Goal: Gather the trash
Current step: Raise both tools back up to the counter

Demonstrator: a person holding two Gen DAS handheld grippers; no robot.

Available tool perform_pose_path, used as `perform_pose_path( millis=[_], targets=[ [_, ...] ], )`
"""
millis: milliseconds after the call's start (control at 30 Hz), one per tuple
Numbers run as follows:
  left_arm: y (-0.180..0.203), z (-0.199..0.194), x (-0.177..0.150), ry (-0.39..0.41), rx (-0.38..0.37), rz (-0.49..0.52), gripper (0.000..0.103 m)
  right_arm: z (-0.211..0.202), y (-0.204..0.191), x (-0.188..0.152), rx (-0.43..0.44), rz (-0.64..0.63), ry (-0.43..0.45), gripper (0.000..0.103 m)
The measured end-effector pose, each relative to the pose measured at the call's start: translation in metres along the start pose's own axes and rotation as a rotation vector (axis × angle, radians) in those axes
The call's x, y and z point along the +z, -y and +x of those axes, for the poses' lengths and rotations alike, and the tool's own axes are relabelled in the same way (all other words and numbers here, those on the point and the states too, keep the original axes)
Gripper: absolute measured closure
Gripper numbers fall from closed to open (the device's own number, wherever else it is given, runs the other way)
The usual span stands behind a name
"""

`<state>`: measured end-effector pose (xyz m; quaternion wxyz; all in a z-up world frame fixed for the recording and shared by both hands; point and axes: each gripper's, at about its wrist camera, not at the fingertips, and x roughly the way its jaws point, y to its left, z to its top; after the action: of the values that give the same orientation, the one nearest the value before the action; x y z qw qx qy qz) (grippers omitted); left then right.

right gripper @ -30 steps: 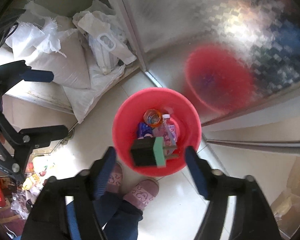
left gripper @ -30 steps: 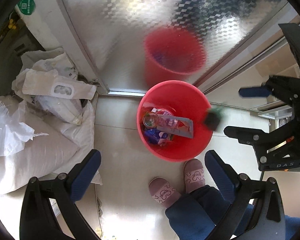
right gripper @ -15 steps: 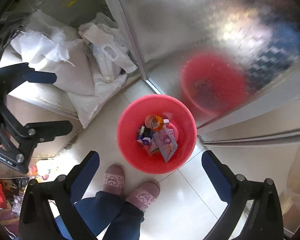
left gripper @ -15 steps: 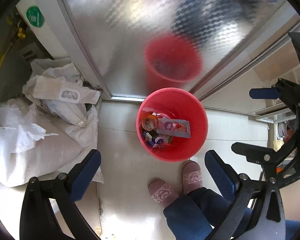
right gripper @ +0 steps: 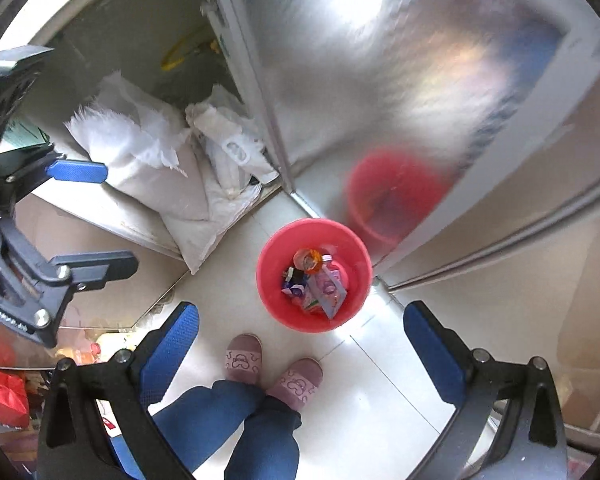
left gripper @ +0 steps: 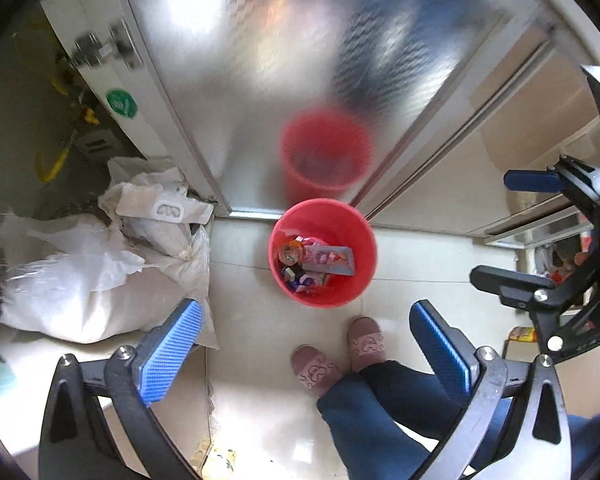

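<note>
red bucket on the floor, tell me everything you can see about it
The red bucket is round, open-topped and looks like smooth plastic. It stands upright on the pale tiled floor, close to a shiny metal door that shows its blurred red reflection. Inside lies mixed trash: a pinkish packet, an orange-rimmed round item, and small dark and blue wrappers. A person's pink slippers stand just in front of it, not touching.

A: How do the grippers stand?
B: The left gripper [left gripper: 304,344] and the right gripper [right gripper: 300,340] both point steeply down, jaws spread wide, nothing between them.
A: And the person?
B: Slippered feet [right gripper: 272,368], blue trouser legs [right gripper: 228,424] below.
</note>
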<state>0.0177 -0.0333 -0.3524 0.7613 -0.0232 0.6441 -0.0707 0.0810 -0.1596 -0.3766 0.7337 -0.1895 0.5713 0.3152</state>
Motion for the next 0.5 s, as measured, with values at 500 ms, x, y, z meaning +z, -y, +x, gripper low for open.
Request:
perform_pose_path(
  millis=[500],
  targets=[
    [0.04, -0.177, 0.026, 0.112, 0.066, 0.005, 0.0, -0.151, -0.007, 0.022, 0.006, 0.084, 0.133, 0.001]
  ],
)
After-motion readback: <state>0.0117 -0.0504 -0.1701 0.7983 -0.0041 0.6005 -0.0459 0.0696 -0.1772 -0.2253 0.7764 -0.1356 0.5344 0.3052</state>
